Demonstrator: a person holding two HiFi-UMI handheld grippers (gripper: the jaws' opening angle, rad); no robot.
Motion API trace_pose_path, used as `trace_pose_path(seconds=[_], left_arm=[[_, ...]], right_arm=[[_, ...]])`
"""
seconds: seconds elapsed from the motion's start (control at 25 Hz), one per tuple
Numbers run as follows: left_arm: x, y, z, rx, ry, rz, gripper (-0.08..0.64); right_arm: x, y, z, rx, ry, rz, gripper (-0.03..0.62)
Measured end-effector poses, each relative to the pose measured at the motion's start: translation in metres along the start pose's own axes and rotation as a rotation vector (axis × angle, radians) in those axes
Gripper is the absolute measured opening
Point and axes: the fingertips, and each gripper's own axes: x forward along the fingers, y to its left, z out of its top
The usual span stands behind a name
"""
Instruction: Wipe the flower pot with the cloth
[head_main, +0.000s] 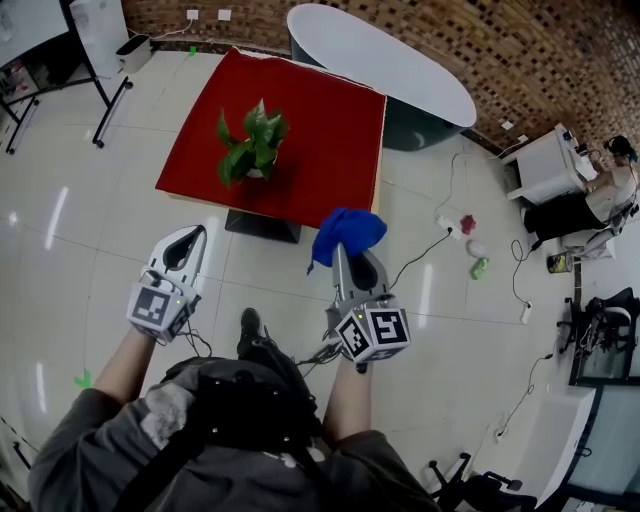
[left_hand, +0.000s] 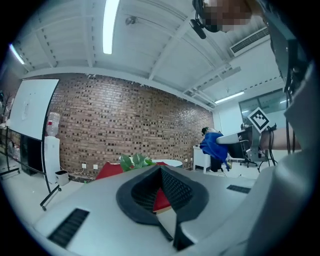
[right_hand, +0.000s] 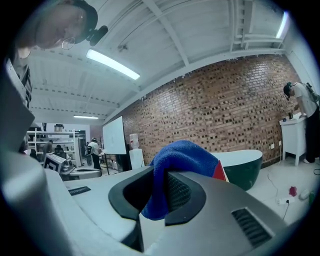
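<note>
**Cloth in your right tongs, pot ahead on the red tabletop**

Your right tongs (head_main: 347, 258) are clamped on the blue cloth (head_main: 346, 232). In the right gripper view the cloth (right_hand: 182, 156) is pinched between the dark pads of the right tongs (right_hand: 164, 175). It bunches up over the tips and a fold hangs down into the opening between the jaws. In the head view it sits as a crumpled bundle on the tips, with one corner trailing down on the left.

Your left tongs (head_main: 191, 234) are clenched on nothing. In the left gripper view the jaws of the left tongs (left_hand: 161, 170) meet at the tip, and only a sliver of the red surface shows through the gap behind them.

The flower pot (head_main: 257, 172) stands on the red tabletop (head_main: 325, 130), toward its near edge. It is mostly covered by its green leaves (head_main: 250, 142). It is ahead of both tongs and well apart from them. In the head view it lies between the two, a little nearer the line of your left tongs. The cloth touches neither the pot nor the leaves, and shows against the tabletop's near right corner.

From the left gripper view the leaves (left_hand: 134, 161) show just above the jaws, almost straight ahead, in front of the brick wall (left_hand: 135, 125). Both tongs are held out over the pale floor (head_main: 90, 230), short of the tabletop's edge.
</note>
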Motion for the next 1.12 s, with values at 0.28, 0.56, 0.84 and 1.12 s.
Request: trace_pose_path(seconds=[0.28,0.56,0.84,1.12], left_arm=[[0.094,0.014,-0.008,0.02,0.082,-0.014,0.189],[0.152,0.056,-0.045,0.046,0.151,0.005,0.349],[0.206,0.097,-0.093,0.119,0.227,-0.088,0.382],[0.248,0.119,-0.118,0.118,0.268,-0.181,0.436]], right_arm=[[0.074,-0.066,0.028,0.018,0.026,0.061,0.061],[0.145,-0.076,0.004,0.027,0.098,0.101,0.061],[0.201,-0.084,-0.026,0.032,0.163,0.071,0.061],[0.255,-0.104,-0.054,0.027,0.253,0.073,0.061]])
